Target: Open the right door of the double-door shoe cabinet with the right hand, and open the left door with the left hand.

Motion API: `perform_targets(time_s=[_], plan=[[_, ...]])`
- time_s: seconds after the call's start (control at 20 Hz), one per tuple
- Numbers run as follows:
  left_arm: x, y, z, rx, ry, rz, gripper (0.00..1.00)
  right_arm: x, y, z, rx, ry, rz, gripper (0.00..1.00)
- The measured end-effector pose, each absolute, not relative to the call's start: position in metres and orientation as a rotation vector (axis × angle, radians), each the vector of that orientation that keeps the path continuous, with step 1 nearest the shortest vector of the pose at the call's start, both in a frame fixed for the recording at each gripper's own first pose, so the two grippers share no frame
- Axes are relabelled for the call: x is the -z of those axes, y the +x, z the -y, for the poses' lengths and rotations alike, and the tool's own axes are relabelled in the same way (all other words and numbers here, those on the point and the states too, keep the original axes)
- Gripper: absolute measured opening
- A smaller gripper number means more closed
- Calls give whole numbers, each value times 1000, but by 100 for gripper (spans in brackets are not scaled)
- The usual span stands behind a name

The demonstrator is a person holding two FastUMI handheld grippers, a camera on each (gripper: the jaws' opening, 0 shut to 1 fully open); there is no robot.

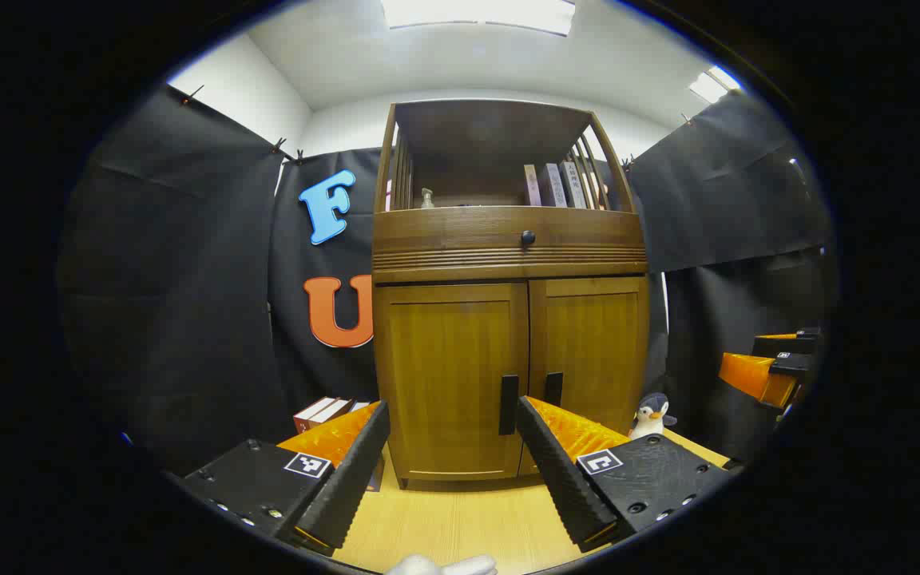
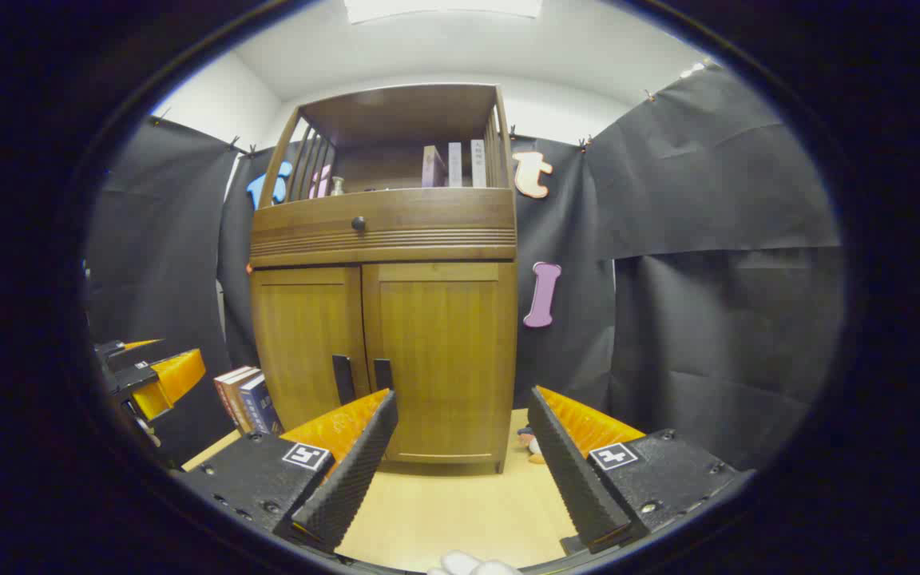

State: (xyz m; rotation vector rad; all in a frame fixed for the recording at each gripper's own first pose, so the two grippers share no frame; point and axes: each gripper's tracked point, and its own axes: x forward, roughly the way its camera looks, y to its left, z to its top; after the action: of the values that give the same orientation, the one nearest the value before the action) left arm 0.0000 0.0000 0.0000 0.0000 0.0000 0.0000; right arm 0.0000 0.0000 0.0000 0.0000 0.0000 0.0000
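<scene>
The shoe cabinet [image 1: 508,335] stands on the pale wooden floor [image 1: 460,519] against the black cloth wall, and both of its 2 lower doors look fully closed – the right door [image 2: 440,359] and the left door [image 1: 448,375] meet at a centre seam below a drawer with a round knob [image 1: 528,237]. Each door carries a dark vertical bar handle just beside that seam: the right door handle [image 2: 382,374] and the left door handle [image 1: 509,404]. The right gripper [image 2: 460,439] is spread wide with nothing between its fingers, short of the cabinet front; the left gripper [image 1: 452,443] is likewise wide open and empty. The doors look like rigid wood on side hinges – probably light to swing, stiff, not fragile. The slim handles are the sensible hold: pinch the bar across its width, then pull outward in an arc away from the seam, since the smooth bar could slip from a loose grip
</scene>
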Motion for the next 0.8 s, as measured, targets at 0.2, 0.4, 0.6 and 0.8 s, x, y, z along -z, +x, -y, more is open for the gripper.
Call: perform_targets(time_s=[0.2, 0.4, 0.6, 0.8], plan=[[0, -4, -6, -13, 5, -11, 96, 7, 3, -8, -23, 3, -12, 100], [0, -4, -7, 2, 0, -5, 96, 14, 4, -5, -16, 15, -27, 100], [3, -7, -7, 18, -7, -11, 96, 13, 4, -4, -2, 15, -27, 100], [3, -10, -6, 41, -19, -6, 96, 18, 5, -4, -1, 1, -35, 100]])
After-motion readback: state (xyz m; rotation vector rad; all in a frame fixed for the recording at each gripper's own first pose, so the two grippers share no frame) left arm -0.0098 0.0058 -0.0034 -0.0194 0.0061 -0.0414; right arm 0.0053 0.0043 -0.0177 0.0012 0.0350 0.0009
